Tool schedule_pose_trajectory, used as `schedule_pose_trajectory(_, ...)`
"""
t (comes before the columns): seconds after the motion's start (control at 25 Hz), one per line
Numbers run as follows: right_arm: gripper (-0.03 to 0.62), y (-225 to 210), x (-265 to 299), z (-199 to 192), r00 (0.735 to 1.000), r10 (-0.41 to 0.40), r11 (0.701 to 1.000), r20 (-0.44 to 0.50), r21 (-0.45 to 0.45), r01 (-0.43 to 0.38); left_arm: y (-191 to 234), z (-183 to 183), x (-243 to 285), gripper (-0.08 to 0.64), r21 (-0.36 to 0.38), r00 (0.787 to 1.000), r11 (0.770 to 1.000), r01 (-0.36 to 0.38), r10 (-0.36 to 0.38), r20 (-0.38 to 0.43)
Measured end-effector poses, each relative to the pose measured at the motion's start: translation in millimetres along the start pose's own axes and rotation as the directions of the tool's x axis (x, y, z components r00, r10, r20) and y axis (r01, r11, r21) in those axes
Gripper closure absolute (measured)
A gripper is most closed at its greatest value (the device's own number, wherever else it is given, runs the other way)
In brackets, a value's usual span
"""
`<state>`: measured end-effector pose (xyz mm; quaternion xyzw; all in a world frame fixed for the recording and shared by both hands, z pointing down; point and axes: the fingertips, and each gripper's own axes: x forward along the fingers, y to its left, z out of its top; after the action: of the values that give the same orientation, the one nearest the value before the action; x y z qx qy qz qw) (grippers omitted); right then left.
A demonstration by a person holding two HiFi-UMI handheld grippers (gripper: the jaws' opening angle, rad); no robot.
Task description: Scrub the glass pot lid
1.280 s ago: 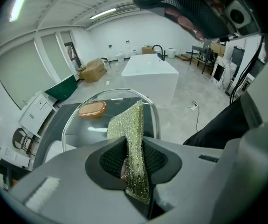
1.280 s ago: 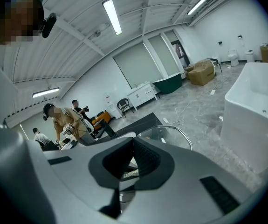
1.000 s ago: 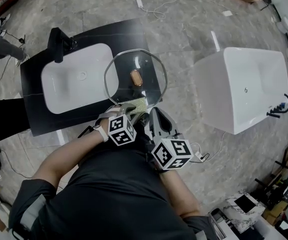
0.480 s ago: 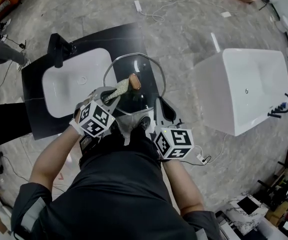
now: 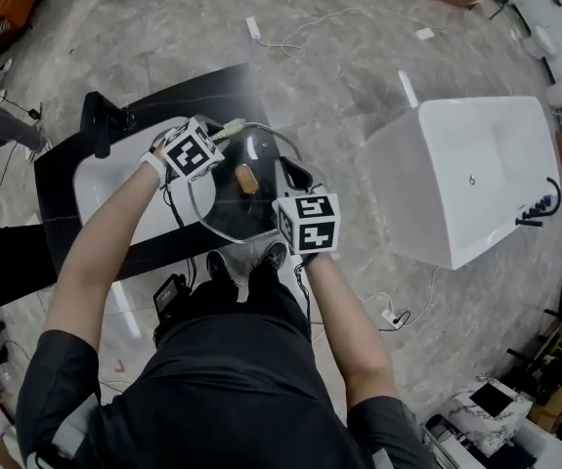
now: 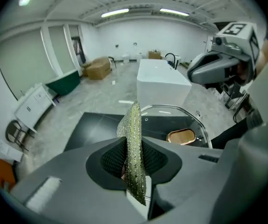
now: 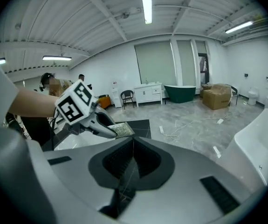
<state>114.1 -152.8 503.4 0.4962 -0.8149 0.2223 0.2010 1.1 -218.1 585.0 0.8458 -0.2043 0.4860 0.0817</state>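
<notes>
Glass lid is up in the air over the black counter, next to the white sink. It is round and see-through, with a brown knob in the middle. The right gripper has its jaws shut tight on the rim of the lid, on its right side. In the right gripper view the thin edge of the glass runs straight between the two jaws.

The left gripper has its jaws shut on a green scrub pad. The pad stands on its edge between them and pokes out past the tips. It is by the far rim of the lid. I cannot tell if it touches the glass.

I think the lid is hard and a bit heavy, and it would break if it fell. Glass is slippery, so the hold on the rim must be firm. Holding the rim leaves the flat part free for scrubbing. The pad is soft and bends, so it can press flat. Pushing too hard could twist the lid out of the jaws.

A big white tub stands well apart, to the right.
</notes>
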Motion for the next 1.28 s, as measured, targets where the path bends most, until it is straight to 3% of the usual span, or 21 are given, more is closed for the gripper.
schedule_pose_trajectory(0.08,0.585,-4,-3,0,1.000,-0.009,1.000,0.006,0.009,0.009,11,-3,21,0.486,-0.134,0.994,0.989,0.056,-0.068,-0.085)
schedule_pose_trajectory(0.16,0.585,-9,-10,0,0.999,-0.023,0.999,0.027,0.032,0.022,17,-4,38,0.487,-0.307,0.986,0.948,0.085,-0.124,-0.109)
schedule_pose_trajectory(0.2,0.584,-13,-13,-2,0.999,-0.029,0.998,0.035,0.049,0.027,17,-2,45,0.486,-0.357,0.985,0.929,0.096,-0.142,-0.103)
schedule_pose_trajectory(0.28,0.585,-24,-19,-7,0.998,-0.045,0.996,0.046,0.085,0.041,12,8,53,0.487,-0.367,0.984,0.924,0.102,-0.148,-0.098)
schedule_pose_trajectory(0.44,0.584,-59,-33,-14,0.992,-0.106,0.984,0.067,0.152,0.095,-14,38,63,0.486,-0.263,0.979,0.956,0.126,-0.163,-0.126)
schedule_pose_trajectory(0.76,0.586,-96,-53,-29,0.980,-0.178,0.953,0.087,0.263,0.150,-70,81,82,0.486,-0.092,0.964,0.978,0.185,-0.199,-0.176)
schedule_pose_trajectory(1.0,0.584,-108,-70,-47,0.976,-0.207,0.940,0.071,0.291,0.179,-120,98,94,0.486,0.139,0.957,0.967,0.213,-0.178,-0.227)
schedule_pose_trajectory(1.16,0.585,-116,-78,-63,0.972,-0.229,0.930,0.052,0.307,0.203,-151,94,95,0.486,0.191,0.949,0.952,0.238,-0.186,-0.255)
schedule_pose_trajectory(1.28,0.586,-119,-84,-72,0.972,-0.230,0.909,0.040,0.367,0.199,-181,89,90,0.486,0.267,0.942,0.926,0.268,-0.195,-0.272)
